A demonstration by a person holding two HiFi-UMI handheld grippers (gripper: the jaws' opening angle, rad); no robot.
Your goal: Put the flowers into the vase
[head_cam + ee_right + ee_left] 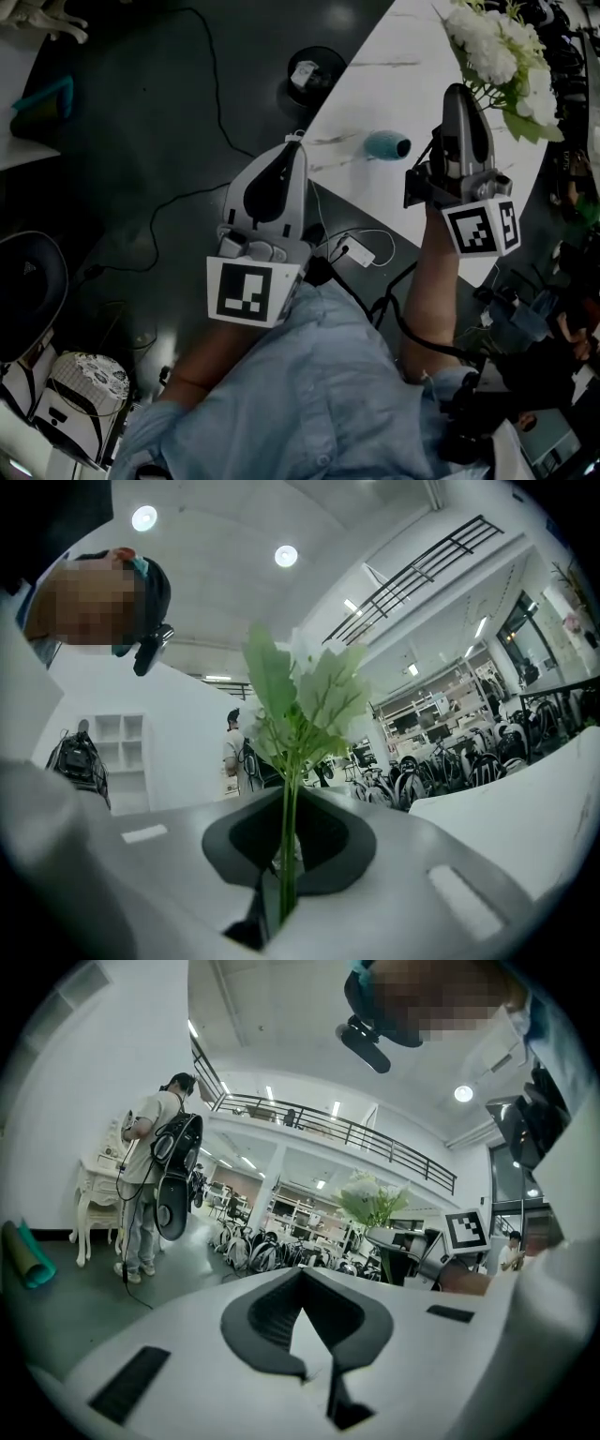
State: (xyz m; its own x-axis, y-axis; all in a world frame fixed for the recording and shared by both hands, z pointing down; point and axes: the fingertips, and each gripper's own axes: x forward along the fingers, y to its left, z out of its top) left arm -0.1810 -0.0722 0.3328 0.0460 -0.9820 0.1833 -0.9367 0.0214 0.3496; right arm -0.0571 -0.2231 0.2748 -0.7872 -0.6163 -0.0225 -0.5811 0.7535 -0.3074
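Observation:
A bunch of white flowers with green leaves is held over the right end of the white table. My right gripper is shut on its green stems, and the leaves rise straight up between the jaws in the right gripper view. A small teal vase lies on its side on the table, left of that gripper and apart from it. My left gripper hovers at the table's near edge, left of the vase, with its jaws closed and nothing between them. The bunch also shows far off in the left gripper view.
A dark floor with cables lies left of the table, with a round black object on it. A white adapter hangs by the table's near edge. A person with a backpack stands at a white side table in the left gripper view.

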